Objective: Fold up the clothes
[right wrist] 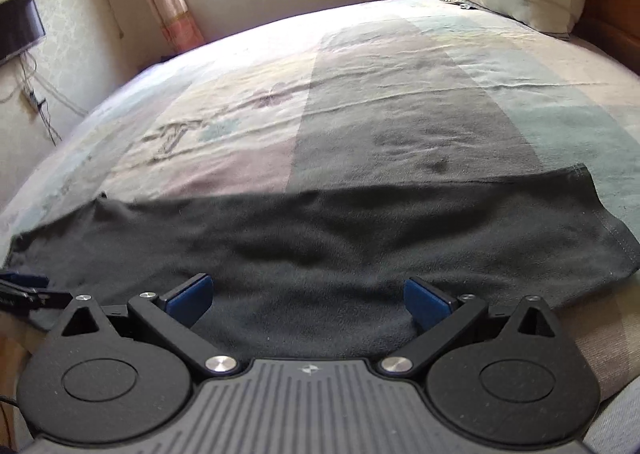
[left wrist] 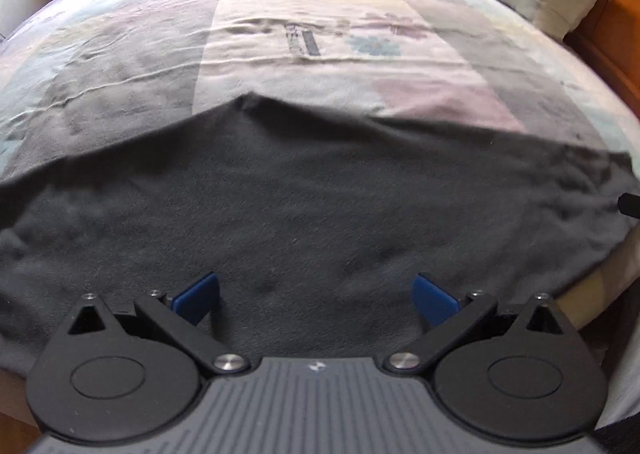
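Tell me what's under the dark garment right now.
The dark garment lies spread on the patterned bedsheet, which shows all around its far edge. Whatever sits beneath the cloth itself is covered; no bulges clearly suggest anything else under it.

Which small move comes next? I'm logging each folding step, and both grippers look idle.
Probably lower both and pinch the near edge of the dark garment. It lies spread across the bed, unfolded, and the left gripper and right gripper hover over it, open and empty.
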Tool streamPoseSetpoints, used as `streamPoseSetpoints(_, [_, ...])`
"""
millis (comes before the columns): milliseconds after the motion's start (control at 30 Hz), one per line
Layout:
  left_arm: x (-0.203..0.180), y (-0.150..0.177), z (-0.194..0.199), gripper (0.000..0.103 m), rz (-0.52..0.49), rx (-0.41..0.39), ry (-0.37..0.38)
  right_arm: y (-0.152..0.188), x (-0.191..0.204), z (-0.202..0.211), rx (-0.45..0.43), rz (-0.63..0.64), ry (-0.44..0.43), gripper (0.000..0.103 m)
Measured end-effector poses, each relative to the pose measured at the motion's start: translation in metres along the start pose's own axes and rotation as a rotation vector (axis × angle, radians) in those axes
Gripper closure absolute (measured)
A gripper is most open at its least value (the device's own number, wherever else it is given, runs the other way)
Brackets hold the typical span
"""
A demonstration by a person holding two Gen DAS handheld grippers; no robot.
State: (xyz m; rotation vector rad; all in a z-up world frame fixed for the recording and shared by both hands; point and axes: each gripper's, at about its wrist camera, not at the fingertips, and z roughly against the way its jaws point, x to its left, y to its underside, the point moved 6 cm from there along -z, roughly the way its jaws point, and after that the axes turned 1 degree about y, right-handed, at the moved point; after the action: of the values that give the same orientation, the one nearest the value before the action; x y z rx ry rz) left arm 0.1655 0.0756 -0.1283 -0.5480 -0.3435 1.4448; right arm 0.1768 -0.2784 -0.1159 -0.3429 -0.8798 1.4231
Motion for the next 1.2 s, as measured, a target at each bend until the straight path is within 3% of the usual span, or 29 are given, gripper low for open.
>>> streamPoseSetpoints(167, [-0.029, -0.015, 0.012, 0.001, -0.064, -0.041, 0.008, -0.002, -0.038, -0.005, -0.004, -0.184, 0.014, 0.0])
streamPoseSetpoints(433, [-0.078, -0.021, 0.015, 0.001, -0.156, -0.035, 0.049, -0.003, -0.073, 0.016, -0.051, -0.304, -0.055, 0.0])
streamPoseSetpoints(667, [-0.113, -0.019, 0.015, 0.001, -0.23, -0.037, 0.087, 0.001, -0.142, 0.051, -0.101, -0.619, -0.1, 0.0])
streamPoseSetpoints(800, [-0.123, -0.015, 0.014, 0.001, -0.249, -0.027, 0.115, 0.001, -0.161, 0.055, -0.093, -0.695, -0.106, 0.0])
streamPoseSetpoints(967, [-0.124, -0.012, 0.015, 0.001, -0.253, -0.022, 0.095, 0.003, -0.171, 0.037, -0.025, -0.743, -0.06, 0.0])
streamPoseSetpoints(1200, [-0.122, -0.009, 0.017, 0.001, -0.242, -0.017, 0.088, 0.001, -0.182, 0.026, -0.071, -0.807, -0.102, 0.0])
